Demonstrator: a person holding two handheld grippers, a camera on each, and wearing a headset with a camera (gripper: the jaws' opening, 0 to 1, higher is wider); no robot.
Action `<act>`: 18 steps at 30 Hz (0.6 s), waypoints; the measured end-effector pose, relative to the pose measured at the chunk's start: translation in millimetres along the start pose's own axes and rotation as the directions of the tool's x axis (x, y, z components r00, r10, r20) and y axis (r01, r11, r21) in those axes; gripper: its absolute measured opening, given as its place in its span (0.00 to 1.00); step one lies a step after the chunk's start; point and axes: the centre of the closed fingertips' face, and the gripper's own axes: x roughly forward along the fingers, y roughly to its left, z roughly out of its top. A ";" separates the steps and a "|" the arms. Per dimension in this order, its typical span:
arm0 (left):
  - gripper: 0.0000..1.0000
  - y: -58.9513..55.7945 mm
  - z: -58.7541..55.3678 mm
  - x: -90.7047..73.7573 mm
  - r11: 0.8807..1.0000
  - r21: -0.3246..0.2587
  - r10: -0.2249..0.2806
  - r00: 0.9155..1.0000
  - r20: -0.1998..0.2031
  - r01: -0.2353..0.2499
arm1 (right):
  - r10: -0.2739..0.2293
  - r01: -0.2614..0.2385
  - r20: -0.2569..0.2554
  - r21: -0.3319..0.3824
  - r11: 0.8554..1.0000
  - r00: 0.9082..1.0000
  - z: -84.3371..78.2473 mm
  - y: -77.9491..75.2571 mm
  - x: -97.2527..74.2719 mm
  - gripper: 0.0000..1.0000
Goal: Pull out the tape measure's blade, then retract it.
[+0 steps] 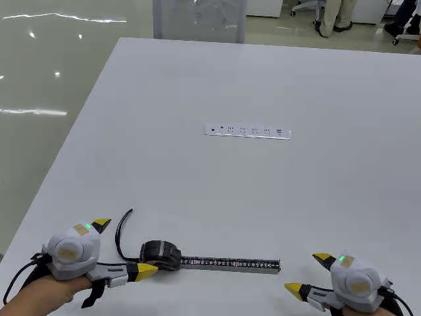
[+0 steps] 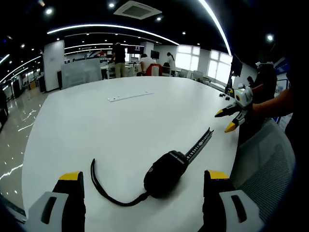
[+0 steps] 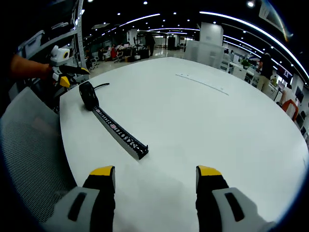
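A black tape measure [image 1: 161, 255] lies near the table's front edge, its blade [image 1: 230, 264] drawn out to the right and flat on the top. A black wrist strap [image 1: 120, 232] curls off its left side. My left gripper [image 1: 129, 247] is open just left of the case [image 2: 165, 173], which sits a little ahead of its yellow-tipped jaws and touches neither. My right gripper [image 1: 308, 272] is open to the right of the blade's hook end [image 3: 141, 152], holding nothing. The blade [image 3: 119, 132] runs from there back to the case [image 3: 87, 94].
A white power strip [image 1: 247, 131] lies flat in the middle of the white table [image 1: 263, 85]. The table's left edge drops to a glossy floor. People stand far off behind the table. A grey mesh chair back [image 3: 29, 145] is close beside me.
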 end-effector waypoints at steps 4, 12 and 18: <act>1.00 5.1 -16.9 -9.3 0.994 -0.101 0.046 0.999 0.026 -0.043 | -0.037 0.037 0.019 0.021 0.999 0.999 -3.0 -2.8 -14.6 0.86; 1.00 -4.1 -37.8 -33.8 0.997 -0.058 0.049 0.998 0.028 -0.047 | -0.035 0.033 0.040 0.052 0.998 0.999 -25.4 0.6 -49.5 1.00; 1.00 -14.7 -28.6 -39.9 1.000 -0.020 0.012 0.999 0.039 -0.011 | -0.046 0.045 0.044 0.035 0.998 0.998 -29.6 -4.3 -78.8 1.00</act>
